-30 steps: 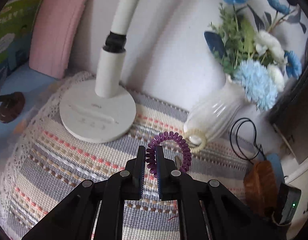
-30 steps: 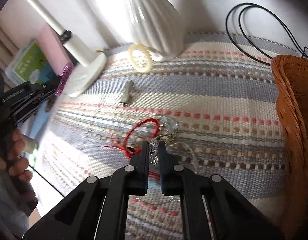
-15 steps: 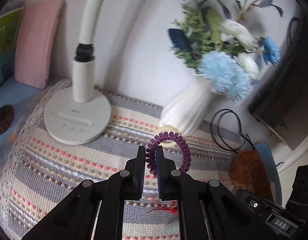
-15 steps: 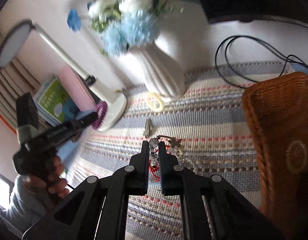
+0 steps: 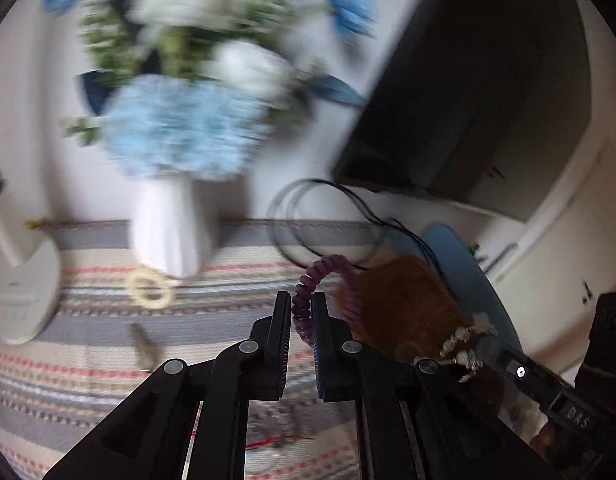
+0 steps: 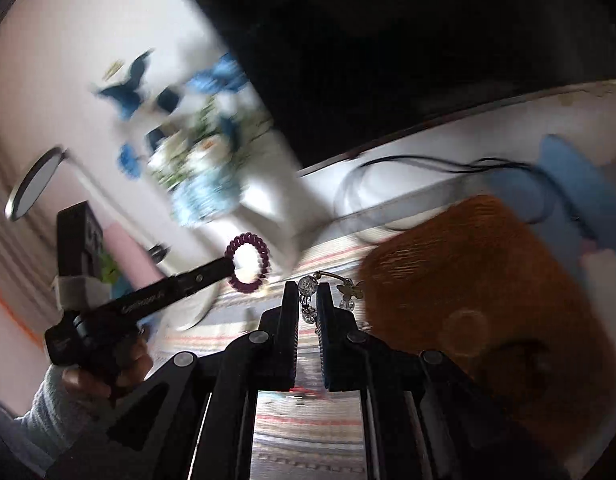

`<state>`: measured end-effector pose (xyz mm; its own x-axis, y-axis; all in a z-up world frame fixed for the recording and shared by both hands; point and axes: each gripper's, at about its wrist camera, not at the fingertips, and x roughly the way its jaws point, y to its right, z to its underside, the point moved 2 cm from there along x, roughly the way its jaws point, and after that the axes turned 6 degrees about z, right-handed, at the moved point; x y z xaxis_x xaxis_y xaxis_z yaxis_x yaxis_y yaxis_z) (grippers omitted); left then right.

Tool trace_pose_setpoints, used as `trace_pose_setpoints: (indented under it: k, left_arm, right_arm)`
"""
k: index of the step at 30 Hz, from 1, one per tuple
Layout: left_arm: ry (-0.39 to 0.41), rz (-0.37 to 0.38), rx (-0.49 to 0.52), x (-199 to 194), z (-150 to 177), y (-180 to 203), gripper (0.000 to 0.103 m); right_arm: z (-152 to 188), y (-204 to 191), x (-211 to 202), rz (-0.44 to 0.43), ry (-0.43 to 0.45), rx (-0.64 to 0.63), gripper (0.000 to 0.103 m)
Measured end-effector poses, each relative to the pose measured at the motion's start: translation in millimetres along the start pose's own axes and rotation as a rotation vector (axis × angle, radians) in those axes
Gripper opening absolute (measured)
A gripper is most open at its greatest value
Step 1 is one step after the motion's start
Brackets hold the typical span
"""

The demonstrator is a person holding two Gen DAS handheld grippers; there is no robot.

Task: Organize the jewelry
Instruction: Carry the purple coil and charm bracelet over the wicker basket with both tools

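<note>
Our left gripper (image 5: 301, 316) has its black ridged fingers (image 5: 282, 320) pressed in on a purple spiral hair tie (image 5: 308, 292), whose glossy coil arcs up and to the right toward the basket (image 5: 404, 308). Our right gripper (image 6: 308, 304) is likewise closed, pinching a beaded bracelet (image 6: 308, 288) of clear faceted beads with a small metal butterfly charm (image 6: 350, 289) dangling to the right of the fingers (image 6: 290, 308).

Both grippers are held up off the bench, aimed forward; the right one is rolled, so its scene tilts. The basket is brown woven wicker, rounded at the corners, and both held pieces are near its left rim.

The left view shows what lies on the striped woven cloth (image 5: 88, 344): a pale yellow ring (image 5: 150, 290) just in front of the ribbed white vase (image 5: 170, 224), a small grey metal piece (image 5: 142, 344) nearer us, and a red cord (image 5: 276, 438) below the fingers. It also catches the right gripper's tip with the bracelet at lower right.

The right view alone shows our left hand (image 6: 108, 364) around the gripper handle, pale sleeve at the wrist, the hair tie as a full ring, and the round lamp head (image 6: 34, 184). Much of both views is blurred.
</note>
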<state>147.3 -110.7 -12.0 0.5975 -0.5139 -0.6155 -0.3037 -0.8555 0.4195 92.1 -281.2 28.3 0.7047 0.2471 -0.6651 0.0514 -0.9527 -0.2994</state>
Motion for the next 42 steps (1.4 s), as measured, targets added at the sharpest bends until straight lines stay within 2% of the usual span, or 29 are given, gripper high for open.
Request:
trace_pose_setpoints:
  k: [4, 8, 12, 14, 17, 19, 21, 22, 23, 29, 31, 33, 34, 35, 38, 42]
  left_arm:
    - [-0.077, 0.083, 0.095, 34, 5, 45, 0.01]
    - [-0.148, 0.138, 0.172, 64, 13, 79, 0.01]
    - [-0.192, 0.17, 0.178, 85, 22, 94, 0.01]
    - [-0.205, 0.162, 0.176, 89, 26, 96, 0.01]
    - [-0.177, 0.126, 0.106, 87, 27, 78, 0.01]
    - [-0.162, 0.052, 0.053, 86, 27, 54, 0.011]
    - [-0.185, -0.022, 0.055, 90, 29, 33, 0.025]
    - [-0.206, -0.048, 0.063, 94, 31, 22, 0.04]
    - [-0.224, -0.066, 0.071, 97, 34, 14, 0.045]
    - [-0.313, -0.19, 0.149, 129, 60, -10, 0.046]
    - [-0.333, -0.202, 0.177, 141, 68, -12, 0.046]
    - [-0.304, -0.231, 0.22, 146, 71, -10, 0.045]
    - [-0.284, -0.254, 0.246, 148, 72, -10, 0.033]
    - [-0.262, -0.251, 0.255, 148, 72, -10, 0.011]
    - [-0.252, -0.239, 0.201, 143, 67, -16, 0.01]
    - [-0.162, -0.166, 0.078, 108, 43, -21, 0.01]
  right_arm:
    - [0, 37, -19, 0.091, 0.036, 0.072, 0.01]
    - [10, 65, -30, 0.134, 0.036, 0.141, 0.011]
    - [20, 87, -38, 0.153, 0.027, 0.193, 0.011]
    - [25, 93, -40, 0.161, 0.022, 0.204, 0.011]
    - [30, 95, -39, 0.165, 0.014, 0.218, 0.011]
    - [32, 95, -37, 0.156, 0.004, 0.224, 0.011]
    - [33, 93, -36, 0.15, -0.001, 0.222, 0.011]
    - [33, 92, -35, 0.143, -0.004, 0.22, 0.011]
    - [33, 91, -34, 0.137, -0.005, 0.22, 0.011]
    - [33, 85, -27, 0.118, -0.022, 0.211, 0.011]
    - [33, 84, -26, 0.118, -0.026, 0.208, 0.011]
    - [33, 84, -25, 0.122, -0.029, 0.211, 0.011]
    - [33, 85, -25, 0.125, -0.029, 0.213, 0.011]
    - [33, 85, -24, 0.127, -0.03, 0.215, 0.011]
    - [33, 88, -24, 0.131, -0.032, 0.222, 0.011]
    - [33, 89, -23, 0.124, -0.033, 0.229, 0.011]
